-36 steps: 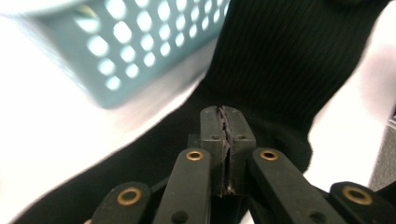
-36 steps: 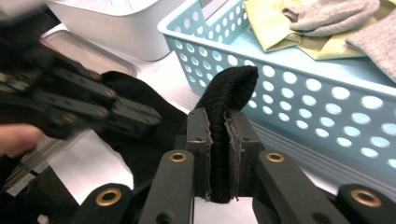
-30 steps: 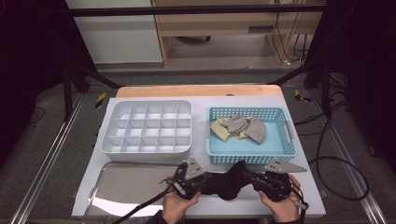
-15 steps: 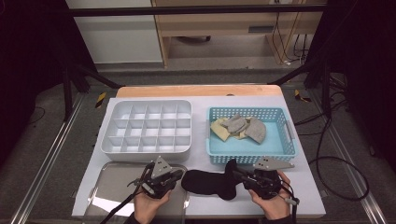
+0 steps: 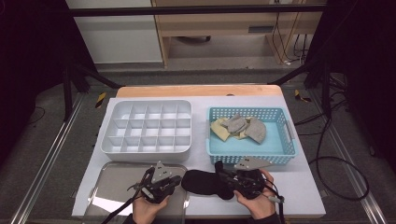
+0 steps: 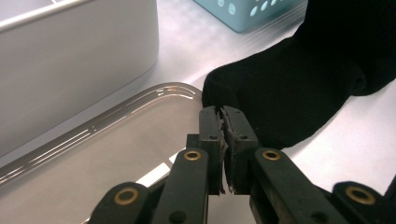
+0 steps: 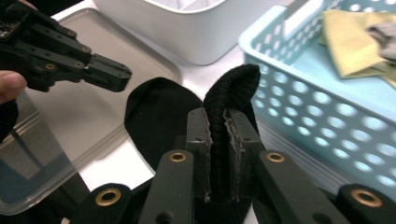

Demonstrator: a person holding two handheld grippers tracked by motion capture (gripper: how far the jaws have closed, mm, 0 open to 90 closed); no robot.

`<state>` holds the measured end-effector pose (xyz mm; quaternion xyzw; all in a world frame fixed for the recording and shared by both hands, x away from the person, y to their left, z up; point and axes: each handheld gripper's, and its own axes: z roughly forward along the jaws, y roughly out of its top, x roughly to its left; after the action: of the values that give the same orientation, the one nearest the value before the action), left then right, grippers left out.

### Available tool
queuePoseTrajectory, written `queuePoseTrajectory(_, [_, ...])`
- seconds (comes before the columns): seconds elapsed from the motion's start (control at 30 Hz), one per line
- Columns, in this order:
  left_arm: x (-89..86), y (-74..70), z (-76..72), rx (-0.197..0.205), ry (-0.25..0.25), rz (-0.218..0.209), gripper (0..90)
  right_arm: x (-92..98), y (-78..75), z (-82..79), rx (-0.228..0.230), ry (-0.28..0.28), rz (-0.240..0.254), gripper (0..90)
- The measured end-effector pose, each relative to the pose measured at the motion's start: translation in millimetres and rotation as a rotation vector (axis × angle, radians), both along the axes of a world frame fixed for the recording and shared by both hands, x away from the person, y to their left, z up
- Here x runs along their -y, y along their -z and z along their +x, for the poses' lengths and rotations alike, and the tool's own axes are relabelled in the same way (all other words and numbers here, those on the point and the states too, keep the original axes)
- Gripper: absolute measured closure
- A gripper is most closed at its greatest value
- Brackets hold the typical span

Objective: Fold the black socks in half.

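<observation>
Nearest the person, the right gripper (image 7: 218, 140) has its fingers pinching the ribbed cuff of the black sock (image 5: 205, 183), which stands up between them in the right gripper view. The left gripper (image 6: 223, 123) has its fingers pressed together with nothing between them, tips just beside the sock's toe end. The sock lies flat on the desk (image 5: 299, 186) between the two grippers, its toe at the rim of the clear tray (image 5: 109, 179).

Judged step: folding or rolling the sock. Keep the cuff pinched, re-open the left fingers, and take the toe edge squarely (a shallow bite may slip off the knit). Keep the fabric low and taut.

Farther off stand the white compartment box (image 5: 145, 128) and the blue basket (image 5: 285, 156) with more socks (image 5: 240, 127).
</observation>
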<state>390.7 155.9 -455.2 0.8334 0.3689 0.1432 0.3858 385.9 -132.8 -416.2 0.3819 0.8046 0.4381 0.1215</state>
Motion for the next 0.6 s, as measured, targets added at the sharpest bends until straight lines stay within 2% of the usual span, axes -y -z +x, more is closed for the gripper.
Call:
queuePoseTrajectory(0.27, [0.9,5.9,1.9,-0.015,-0.003,0.000,87.8,-29.2,7.6,6.3,-0.014,-0.042,-0.025,81.0])
queuePoseTrajectory(0.6, [1.8,10.8,4.3,-0.017,-0.004,0.002,89.4,-50.5,17.6,11.6,-0.026,-0.066,-0.050,80.9])
